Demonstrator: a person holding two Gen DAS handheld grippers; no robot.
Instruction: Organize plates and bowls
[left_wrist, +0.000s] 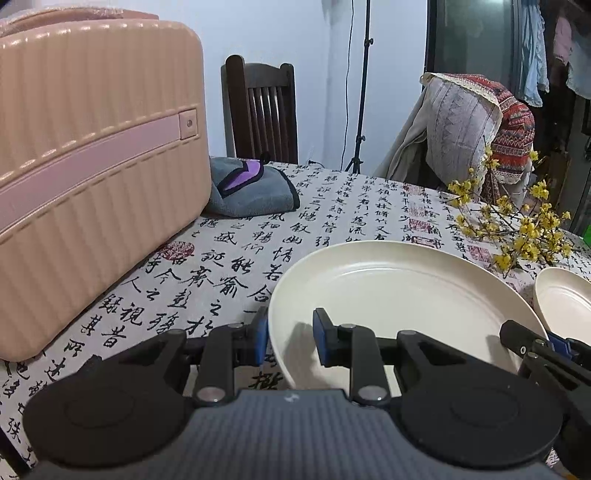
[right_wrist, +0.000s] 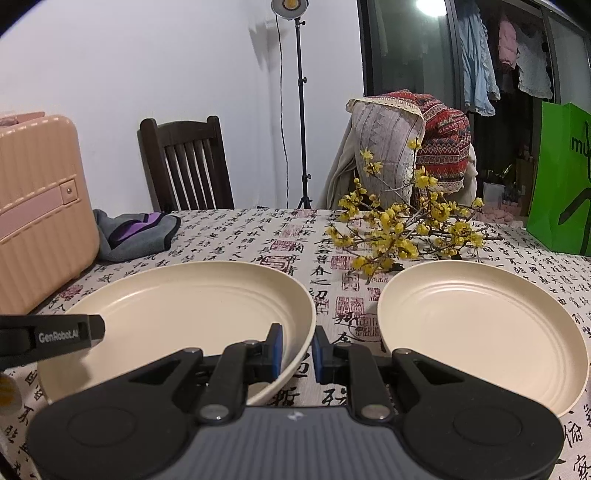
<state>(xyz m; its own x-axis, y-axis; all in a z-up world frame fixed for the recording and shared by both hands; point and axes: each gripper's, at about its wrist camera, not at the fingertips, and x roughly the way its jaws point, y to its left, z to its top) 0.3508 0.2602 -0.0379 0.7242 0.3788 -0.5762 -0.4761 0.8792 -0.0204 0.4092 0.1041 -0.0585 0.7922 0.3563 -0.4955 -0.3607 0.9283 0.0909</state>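
Left wrist view cuts off the small plate (left_wrist: 565, 302); both grippers' fingers (left_wrist: 263, 334) (right_wrist: 275, 349) pinch the large empty plate's (right_wrist: 177, 306) rim.

Two cream plates (right_wrist: 177, 310) (right_wrist: 480, 332), a pink ribbed suitcase (left_wrist: 92, 166), yellow blossoms (right_wrist: 402, 229), a green bag (right_wrist: 561, 184); the table (right_wrist: 236, 236) wears black calligraphy with red seals.

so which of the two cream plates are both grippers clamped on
The left cream plate, the one nearer the pink suitcase. The left gripper and right gripper pinch its opposite rims; the right cream plate sits untouched.
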